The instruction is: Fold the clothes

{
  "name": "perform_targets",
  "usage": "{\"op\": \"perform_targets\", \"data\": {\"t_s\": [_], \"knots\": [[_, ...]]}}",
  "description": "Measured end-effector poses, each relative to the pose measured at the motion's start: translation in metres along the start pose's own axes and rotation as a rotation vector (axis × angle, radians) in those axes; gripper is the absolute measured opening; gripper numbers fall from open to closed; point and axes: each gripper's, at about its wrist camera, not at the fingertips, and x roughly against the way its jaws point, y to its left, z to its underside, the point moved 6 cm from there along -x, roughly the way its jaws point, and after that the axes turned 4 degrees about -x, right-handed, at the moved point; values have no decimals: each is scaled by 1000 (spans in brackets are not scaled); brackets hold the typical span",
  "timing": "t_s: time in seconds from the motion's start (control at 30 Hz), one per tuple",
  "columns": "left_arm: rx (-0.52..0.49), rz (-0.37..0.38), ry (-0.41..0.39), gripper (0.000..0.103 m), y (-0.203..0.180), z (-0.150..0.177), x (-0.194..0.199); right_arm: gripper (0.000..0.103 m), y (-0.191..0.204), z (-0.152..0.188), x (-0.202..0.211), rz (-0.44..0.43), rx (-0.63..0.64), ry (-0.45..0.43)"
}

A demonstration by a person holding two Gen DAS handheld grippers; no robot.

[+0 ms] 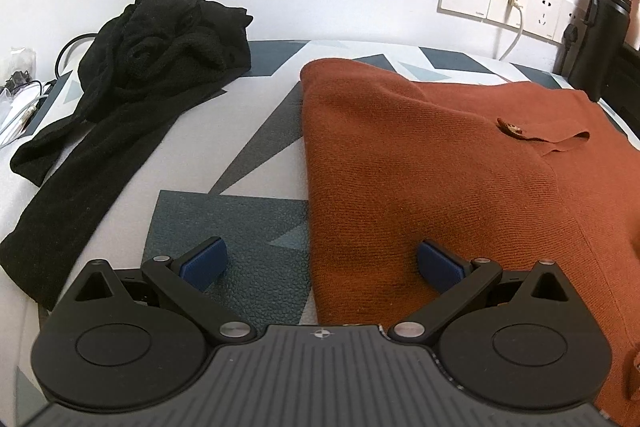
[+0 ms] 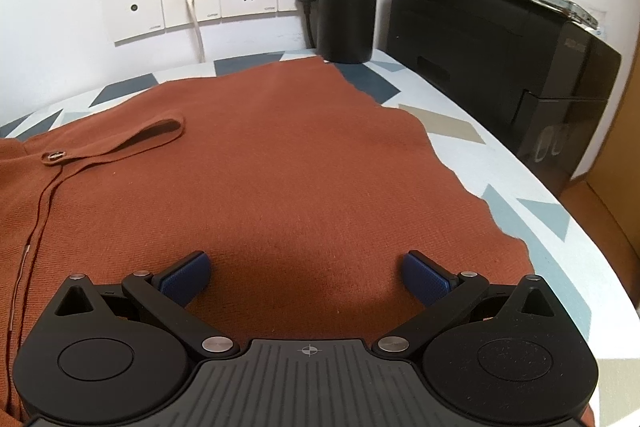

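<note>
Left gripper [image 1: 322,261] spread wide, empty, straddling rust cardigan [image 1: 460,167] edge; right gripper [image 2: 306,277] likewise above it.

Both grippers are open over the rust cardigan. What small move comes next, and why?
Probably lower the left gripper and close on the rust cardigan at its left edge. That edge lies between its open fingers, and the right gripper hangs open over flat cloth, gripping nothing.
</note>
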Motion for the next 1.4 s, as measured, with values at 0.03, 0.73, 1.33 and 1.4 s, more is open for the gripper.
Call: {"op": "perform_targets", "data": {"t_s": [0.03,0.73,1.33,1.4], "knots": [[2,-2,0,103,0,0,0,102,0,0,0,0,2,5],[13,-4,73,103,2,-5,-3,102,2,-5,-4,-20,27,37],[10,113,104,103,7,-5,27,102,-36,-34,45,-67,-4,-22],[10,125,89,103,5,-3,38,102,-40,-28,53,-56,10,-14]]}}
